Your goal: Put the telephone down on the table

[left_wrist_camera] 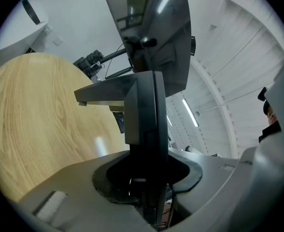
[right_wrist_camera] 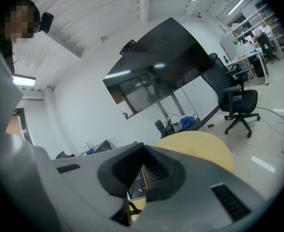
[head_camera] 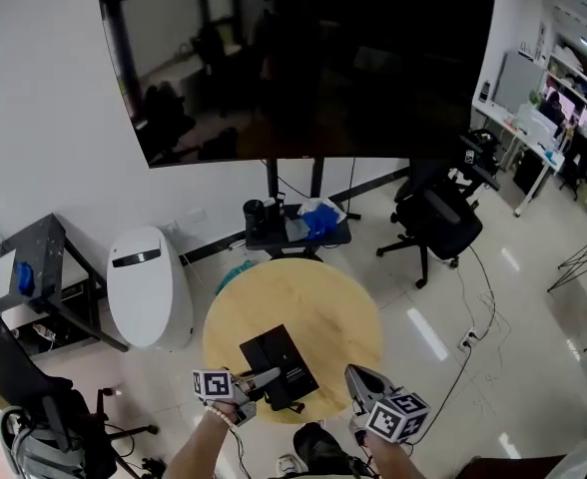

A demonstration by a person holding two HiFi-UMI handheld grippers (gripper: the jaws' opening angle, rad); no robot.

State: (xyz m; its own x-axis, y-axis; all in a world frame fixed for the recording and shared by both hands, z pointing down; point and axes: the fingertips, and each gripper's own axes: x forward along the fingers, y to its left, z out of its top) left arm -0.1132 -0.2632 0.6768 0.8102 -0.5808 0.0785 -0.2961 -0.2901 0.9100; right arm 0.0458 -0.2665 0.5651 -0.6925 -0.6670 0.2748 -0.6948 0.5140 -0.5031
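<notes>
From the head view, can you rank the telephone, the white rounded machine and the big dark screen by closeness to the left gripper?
1. Telephone, clamped in the left gripper itself.
2. White rounded machine, on the floor at left.
3. Big dark screen, beyond the table.

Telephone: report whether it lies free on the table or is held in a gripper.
Held: the left gripper is shut on the telephone above the table's near edge. Whether it touches the table, cannot tell.
</notes>
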